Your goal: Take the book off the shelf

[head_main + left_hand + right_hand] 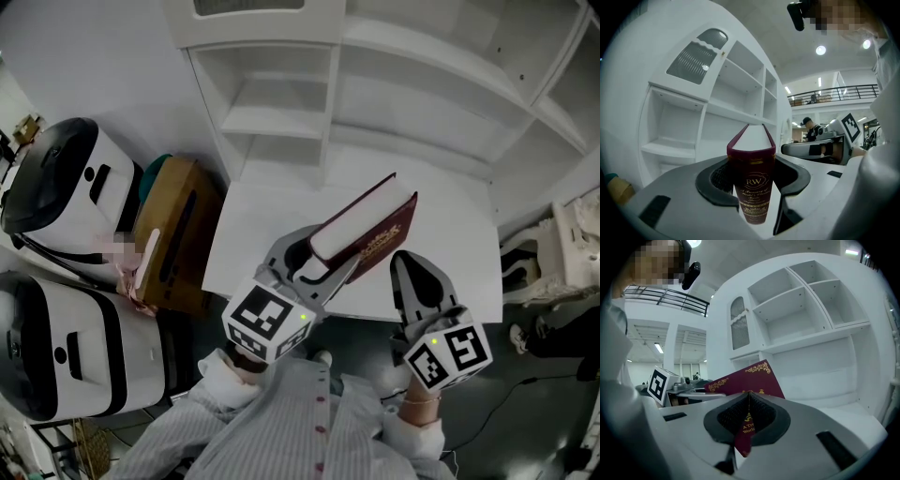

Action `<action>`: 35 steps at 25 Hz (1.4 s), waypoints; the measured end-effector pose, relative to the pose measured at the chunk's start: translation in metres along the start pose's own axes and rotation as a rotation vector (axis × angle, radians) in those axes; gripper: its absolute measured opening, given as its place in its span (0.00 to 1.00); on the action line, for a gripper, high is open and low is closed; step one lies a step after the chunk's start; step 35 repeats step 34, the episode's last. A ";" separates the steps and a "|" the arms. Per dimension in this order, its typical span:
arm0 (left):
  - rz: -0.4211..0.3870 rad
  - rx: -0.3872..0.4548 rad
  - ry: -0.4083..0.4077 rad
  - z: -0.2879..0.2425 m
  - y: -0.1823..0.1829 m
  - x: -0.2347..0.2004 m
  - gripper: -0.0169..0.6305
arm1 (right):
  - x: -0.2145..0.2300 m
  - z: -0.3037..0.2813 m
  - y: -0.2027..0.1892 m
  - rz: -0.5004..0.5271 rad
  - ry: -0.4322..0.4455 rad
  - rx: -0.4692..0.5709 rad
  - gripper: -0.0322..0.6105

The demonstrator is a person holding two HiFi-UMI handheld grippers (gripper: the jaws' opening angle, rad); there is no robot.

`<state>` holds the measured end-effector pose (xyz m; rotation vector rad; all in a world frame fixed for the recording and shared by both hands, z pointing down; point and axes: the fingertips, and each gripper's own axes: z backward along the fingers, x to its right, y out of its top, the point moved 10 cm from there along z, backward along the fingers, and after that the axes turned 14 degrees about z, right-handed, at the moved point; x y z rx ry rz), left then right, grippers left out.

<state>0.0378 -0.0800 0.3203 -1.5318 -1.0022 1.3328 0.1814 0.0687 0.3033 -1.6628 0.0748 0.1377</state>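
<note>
Left tongs (pixel 305 258): jaws partway apart, clamped on a thick maroon hardback book with gilt lettering (pixel 366 220), one pad on each cover at the spine end. The book is tilted, reaching forward from these tongs over the white bench (pixel 450 244), short of the white shelf unit (pixel 281 103). Right tongs (pixel 408 262): jaws together, holding nothing, just right of the book's cover.

A white shelf unit (pixel 281 117) of open compartments, with an arched louvred panel (pixel 697 52) near its top, rises behind a white tabletop (pixel 262 220). To the left of the table stand a brown box (pixel 178 234) and two bulky white machines (pixel 66 178) banded in black, one nearer than the other, over a dark grey floor (pixel 548 417). Beyond the furniture the hall is white-walled, with round ceiling lights (pixel 821 50) and an upper gallery behind a dark railing (pixel 834 90).
</note>
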 end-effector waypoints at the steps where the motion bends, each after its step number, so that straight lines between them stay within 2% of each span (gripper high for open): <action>1: 0.000 0.001 -0.004 -0.001 0.002 -0.002 0.36 | 0.000 -0.003 0.000 0.000 -0.003 0.000 0.07; 16: 0.032 -0.012 -0.049 -0.014 0.010 -0.031 0.36 | 0.002 -0.028 0.001 0.010 -0.024 -0.041 0.07; 35: -0.107 -0.060 -0.120 -0.045 0.029 -0.049 0.36 | 0.019 -0.039 0.008 0.037 -0.041 -0.034 0.07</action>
